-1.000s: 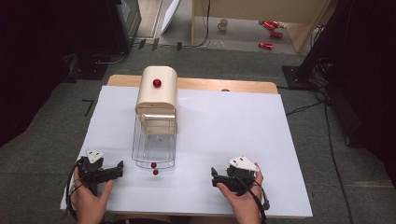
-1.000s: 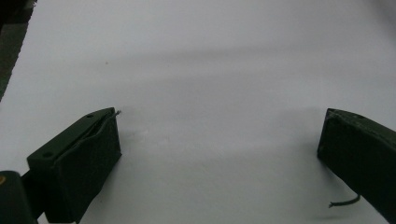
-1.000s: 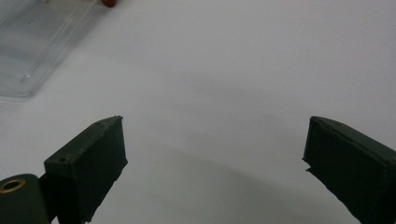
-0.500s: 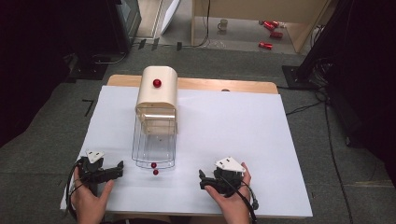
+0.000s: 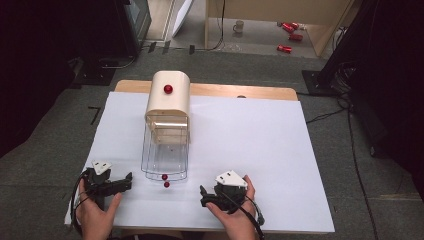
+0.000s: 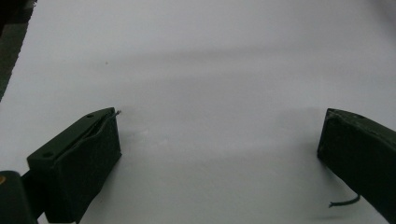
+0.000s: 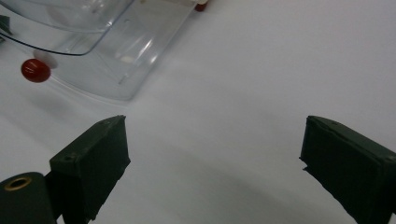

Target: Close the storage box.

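high view: the right gripper (image 5: pixel 206 196) points toward the clear drawer (image 5: pixel 165 152) and its red knob (image 5: pixel 164 177); the left gripper (image 5: pixel 122 184) rests beside it. left gripper view: jaws wide, empty. right gripper view: jaws wide, empty (an approach, likely), knob (image 7: pixel 35 70) ahead-left; next, line up on it.

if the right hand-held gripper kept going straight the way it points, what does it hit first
Probably the clear drawer with the red knob; the right hand-held gripper is open, with bare white table directly ahead, so depth is uncertain.

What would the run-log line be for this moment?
left gripper: open, empty, on white table | right gripper: open, empty, facing red knob of clear drawer | contact: none
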`<act>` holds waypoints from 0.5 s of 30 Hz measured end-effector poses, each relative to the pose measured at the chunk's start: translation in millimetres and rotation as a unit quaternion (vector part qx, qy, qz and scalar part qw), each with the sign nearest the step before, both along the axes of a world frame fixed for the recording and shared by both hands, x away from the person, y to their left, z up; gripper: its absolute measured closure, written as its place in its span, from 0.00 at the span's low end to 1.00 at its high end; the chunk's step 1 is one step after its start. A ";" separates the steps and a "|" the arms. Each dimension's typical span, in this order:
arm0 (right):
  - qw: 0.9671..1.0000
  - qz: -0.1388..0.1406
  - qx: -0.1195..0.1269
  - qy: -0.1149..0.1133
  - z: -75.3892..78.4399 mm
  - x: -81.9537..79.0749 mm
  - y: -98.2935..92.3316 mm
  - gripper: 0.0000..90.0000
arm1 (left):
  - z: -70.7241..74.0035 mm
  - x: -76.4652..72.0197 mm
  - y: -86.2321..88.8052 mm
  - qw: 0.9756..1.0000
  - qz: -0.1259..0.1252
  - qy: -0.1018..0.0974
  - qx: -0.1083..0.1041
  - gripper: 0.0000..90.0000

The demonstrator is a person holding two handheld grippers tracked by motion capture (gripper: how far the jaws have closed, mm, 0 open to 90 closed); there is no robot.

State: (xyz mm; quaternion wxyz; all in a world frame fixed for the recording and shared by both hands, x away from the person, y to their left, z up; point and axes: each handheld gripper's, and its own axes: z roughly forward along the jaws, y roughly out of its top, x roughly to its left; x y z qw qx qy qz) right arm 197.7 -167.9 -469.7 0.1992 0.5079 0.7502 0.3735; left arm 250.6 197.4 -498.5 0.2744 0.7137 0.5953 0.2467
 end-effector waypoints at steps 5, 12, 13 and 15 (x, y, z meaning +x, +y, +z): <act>1.000 0.013 0.001 -0.006 2.9 0.1 14.1 0.08 | 0.0 0.0 0.0 1.000 0.000 0.000 0.000 0.00; 1.000 0.028 0.005 -0.007 4.3 1.1 31.2 0.09 | 0.0 0.0 0.0 1.000 0.000 0.000 0.000 0.00; 1.000 0.030 0.006 -0.006 4.5 1.2 33.8 0.09 | 0.0 0.0 0.0 1.000 0.000 0.000 0.000 0.00; 0.999 0.036 0.006 -0.009 5.6 1.6 39.0 0.09 | 0.0 0.0 0.0 1.000 0.000 0.000 0.000 0.00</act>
